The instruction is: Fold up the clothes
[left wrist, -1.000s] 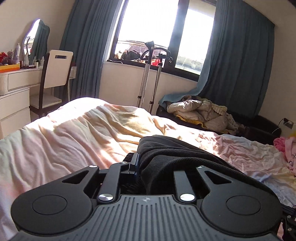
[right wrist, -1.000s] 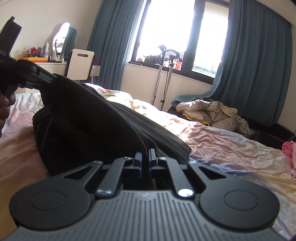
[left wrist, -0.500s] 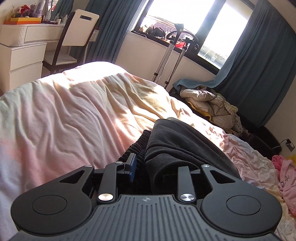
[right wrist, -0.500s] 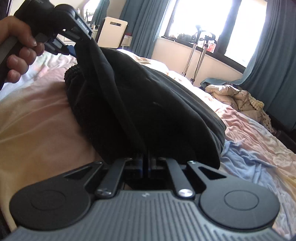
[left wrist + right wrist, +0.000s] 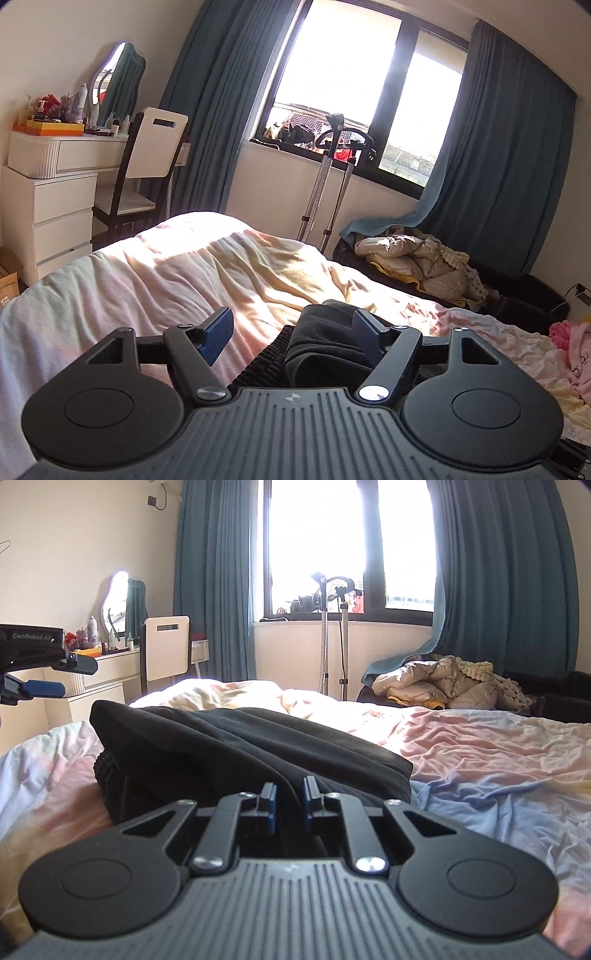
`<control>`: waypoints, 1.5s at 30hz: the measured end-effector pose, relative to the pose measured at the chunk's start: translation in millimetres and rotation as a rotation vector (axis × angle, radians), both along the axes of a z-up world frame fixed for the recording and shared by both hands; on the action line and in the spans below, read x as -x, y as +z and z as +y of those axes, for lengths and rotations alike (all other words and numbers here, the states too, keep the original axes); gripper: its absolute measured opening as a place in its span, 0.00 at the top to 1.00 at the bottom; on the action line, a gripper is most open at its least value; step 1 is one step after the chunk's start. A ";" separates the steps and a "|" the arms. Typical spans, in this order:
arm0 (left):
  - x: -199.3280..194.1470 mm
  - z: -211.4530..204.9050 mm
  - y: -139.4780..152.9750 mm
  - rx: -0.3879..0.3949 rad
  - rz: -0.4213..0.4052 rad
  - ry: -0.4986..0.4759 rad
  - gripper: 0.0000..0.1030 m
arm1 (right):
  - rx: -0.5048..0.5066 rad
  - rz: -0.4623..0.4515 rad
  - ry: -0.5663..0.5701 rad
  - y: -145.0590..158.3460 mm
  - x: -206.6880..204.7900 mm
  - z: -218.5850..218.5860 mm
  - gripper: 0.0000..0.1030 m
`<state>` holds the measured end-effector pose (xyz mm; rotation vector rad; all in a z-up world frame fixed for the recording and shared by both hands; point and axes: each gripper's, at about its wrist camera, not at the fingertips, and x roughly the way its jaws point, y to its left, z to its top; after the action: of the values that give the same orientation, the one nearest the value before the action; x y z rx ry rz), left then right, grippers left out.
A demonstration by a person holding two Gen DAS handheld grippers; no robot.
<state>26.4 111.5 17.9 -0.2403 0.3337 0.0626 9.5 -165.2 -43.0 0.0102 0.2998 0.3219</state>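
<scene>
A black garment (image 5: 236, 746) with a ribbed waistband lies folded on the pastel bed sheet (image 5: 498, 746). It also shows in the left wrist view (image 5: 321, 350), just below my left gripper (image 5: 291, 334). That gripper is open wide and empty, a little above the garment's left end; it also shows at the left edge of the right wrist view (image 5: 48, 675). My right gripper (image 5: 289, 805) is slightly open at the garment's near edge, with a fold of cloth lying between its blue pads (image 5: 271, 805), not pinched.
A white dresser (image 5: 55, 192) and chair (image 5: 151, 166) stand at the left. A garment steamer pole (image 5: 325, 184) stands by the window. A pile of bedding (image 5: 417, 258) lies on a dark sofa at the right. Pink clothes (image 5: 572, 350) lie at the bed's right edge.
Both grippers carried the garment's edge over and laid it down. My left gripper opened wide and lifted off. My right gripper opened a little, and the garment now lies flat.
</scene>
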 end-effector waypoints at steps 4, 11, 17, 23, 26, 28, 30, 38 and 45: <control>-16.7 -18.6 -14.2 -0.074 0.054 -0.039 0.27 | -0.090 -0.016 0.015 7.2 1.5 -6.4 0.72; -43.8 -27.2 -43.4 -0.161 0.235 -0.027 0.27 | -0.062 -0.038 -0.025 9.6 5.5 -8.0 0.57; -37.3 -28.1 -42.3 -0.203 0.222 -0.010 0.20 | 0.123 0.126 -0.052 -27.1 -8.0 10.5 0.56; -30.5 -36.6 -35.8 -0.278 0.159 -0.011 0.21 | 0.183 0.082 -0.094 -25.4 -6.4 12.3 0.36; -41.0 -52.2 -37.1 -0.360 0.135 -0.056 0.21 | 0.185 0.094 -0.097 -28.2 -16.9 7.4 0.34; -52.4 -64.4 -43.3 -0.429 0.145 -0.092 0.21 | 0.184 0.117 -0.073 -32.7 -29.2 6.3 0.34; -63.1 -74.9 -54.1 -0.514 0.157 -0.099 0.21 | 0.186 0.121 -0.051 -37.1 -38.9 6.1 0.33; -89.2 -64.0 -61.3 -0.382 0.099 -0.026 0.43 | 0.151 0.018 -0.038 -24.9 -30.5 5.5 0.75; -75.7 -38.7 -44.2 -0.152 0.032 -0.003 0.80 | 0.181 0.030 -0.052 -28.6 -28.8 6.9 0.75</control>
<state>102.1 72.8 -26.3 -0.0886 0.3598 0.0885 38.3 -158.3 -71.6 -0.1557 0.3568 0.2427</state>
